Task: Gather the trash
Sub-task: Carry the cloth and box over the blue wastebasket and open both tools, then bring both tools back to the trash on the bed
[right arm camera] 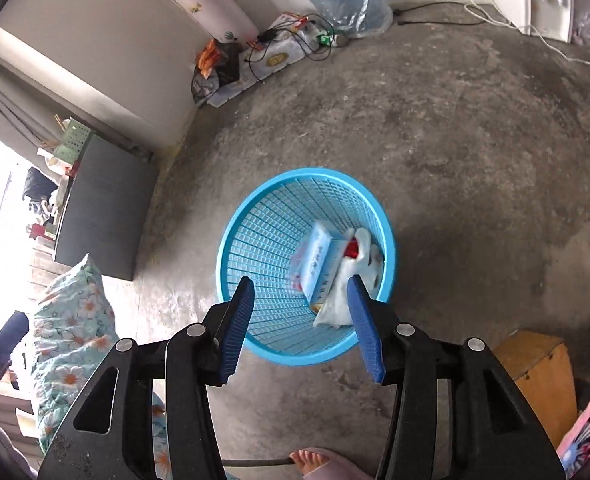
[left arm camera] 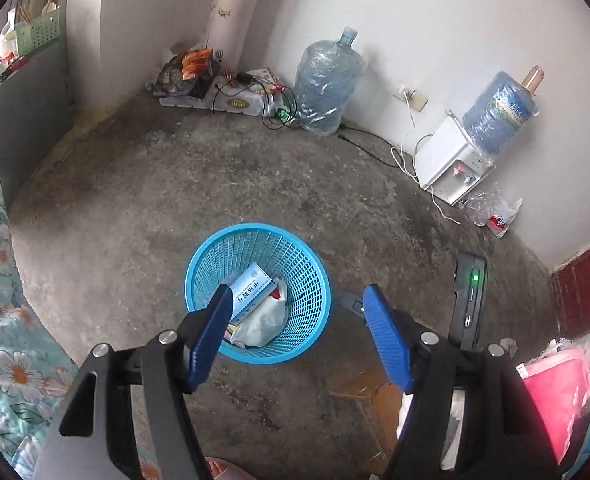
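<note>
Each gripper point(left arm camera: 297, 300) point(right arm camera: 299, 294) — black arms, silver screws (ribbed blue pads).

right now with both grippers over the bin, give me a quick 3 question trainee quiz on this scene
1. True or false: the blue basket is empty.
2. Multiple choice: what lies in the basket? A) a glass bottle and a can B) a light blue box and a white plastic bag C) a shoe
3. Short answer: are the left gripper and right gripper holding anything?

Key:
1. False; there is trash in it.
2. B
3. No; both stand open above the basket with nothing between their pads.
</note>
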Demonstrator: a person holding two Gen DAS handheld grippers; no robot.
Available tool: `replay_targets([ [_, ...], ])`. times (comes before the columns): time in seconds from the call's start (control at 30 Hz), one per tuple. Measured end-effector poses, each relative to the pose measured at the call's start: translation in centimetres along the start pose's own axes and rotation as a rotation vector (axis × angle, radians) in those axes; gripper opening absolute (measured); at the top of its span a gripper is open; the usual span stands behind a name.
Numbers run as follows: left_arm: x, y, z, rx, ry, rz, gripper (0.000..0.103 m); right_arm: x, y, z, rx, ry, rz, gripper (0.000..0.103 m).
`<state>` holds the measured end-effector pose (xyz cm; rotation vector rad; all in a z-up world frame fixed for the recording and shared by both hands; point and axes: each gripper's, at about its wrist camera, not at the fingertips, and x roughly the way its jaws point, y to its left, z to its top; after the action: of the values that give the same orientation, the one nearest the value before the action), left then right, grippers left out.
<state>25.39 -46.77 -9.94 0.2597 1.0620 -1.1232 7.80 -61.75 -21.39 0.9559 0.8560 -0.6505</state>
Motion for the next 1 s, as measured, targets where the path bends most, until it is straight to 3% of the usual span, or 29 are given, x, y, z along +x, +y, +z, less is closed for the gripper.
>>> replay_targets([
  [0.17,-6.5,-0.2,-0.5,0.023,-0.101,-0.01,0.071,-4.0,1.5,-1.7,-0.056,-0.079,0.022,0.052],
  [0.3,-13.8,-0.5,-2.3,0.05,-0.2,-0.002,0.076,-7.7,3.5,-3.6,-0.105,-0.128,0.067,0.064],
  [0.53,-28.1,1.7,-10.3,0.042,-0.34,0.008,0.084,-14.7,7.8,-7.8,-0.221,-0.19,0.165,0.089],
  [0.6,-31.5,2.6,-13.6,0.022,-0.374,0.05,0.087,-16.1,9.2,-9.4,-0.268,-0.18,0.209,0.09],
  [0.7,-35.5,4.3,-19.2,-0.029,-0.399,0.14,0.09,-17.4,11.3,-12.1,-0.344,-0.107,0.316,0.09],
  [0.83,-38.8,7.1,-26.9,-0.158,-0.384,0.241,0.091,-17.5,14.6,-16.2,-0.428,0.074,0.467,0.09],
  [1.0,-40.7,10.1,-35.6,-0.367,-0.372,0.278,0.091,-16.8,18.8,-23.1,-0.48,0.36,0.609,0.09],
])
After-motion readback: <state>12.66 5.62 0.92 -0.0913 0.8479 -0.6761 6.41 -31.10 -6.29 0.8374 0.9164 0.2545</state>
